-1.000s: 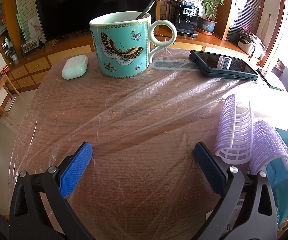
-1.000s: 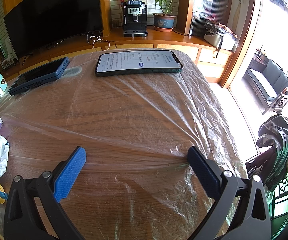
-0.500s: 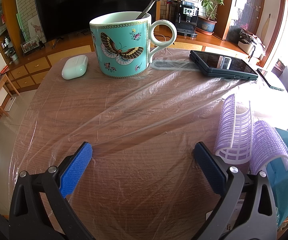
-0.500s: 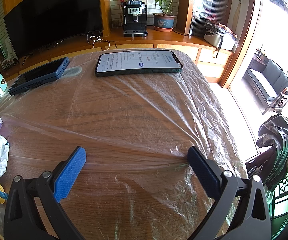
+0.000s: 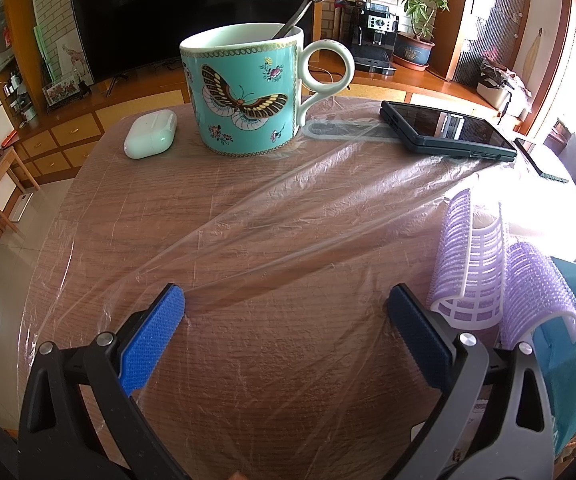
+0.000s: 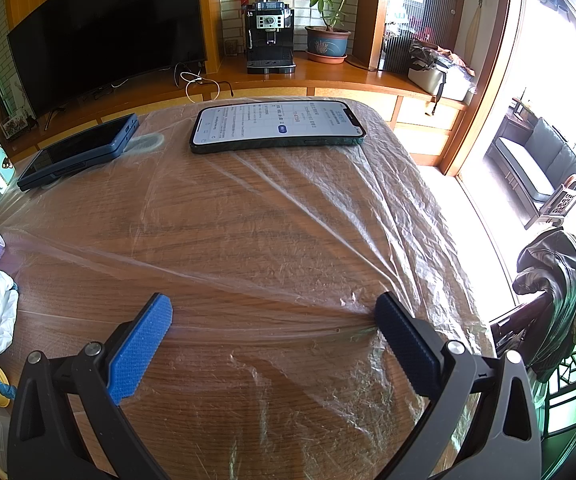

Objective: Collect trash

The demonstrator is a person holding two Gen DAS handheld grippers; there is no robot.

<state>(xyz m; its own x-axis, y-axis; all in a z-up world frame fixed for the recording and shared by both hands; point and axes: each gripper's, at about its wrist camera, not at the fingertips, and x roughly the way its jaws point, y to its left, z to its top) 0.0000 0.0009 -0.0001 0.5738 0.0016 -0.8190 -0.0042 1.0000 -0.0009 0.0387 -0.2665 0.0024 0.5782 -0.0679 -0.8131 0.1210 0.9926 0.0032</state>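
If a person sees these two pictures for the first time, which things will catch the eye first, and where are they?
In the left wrist view the turquoise butterfly mug, with a spoon standing in it, dominates the far side of the table, and lilac hair rollers lie near the open left gripper. In the right wrist view a lit phone lies at the far edge. A wrinkled clear plastic sheet covers the wooden table under both open grippers.
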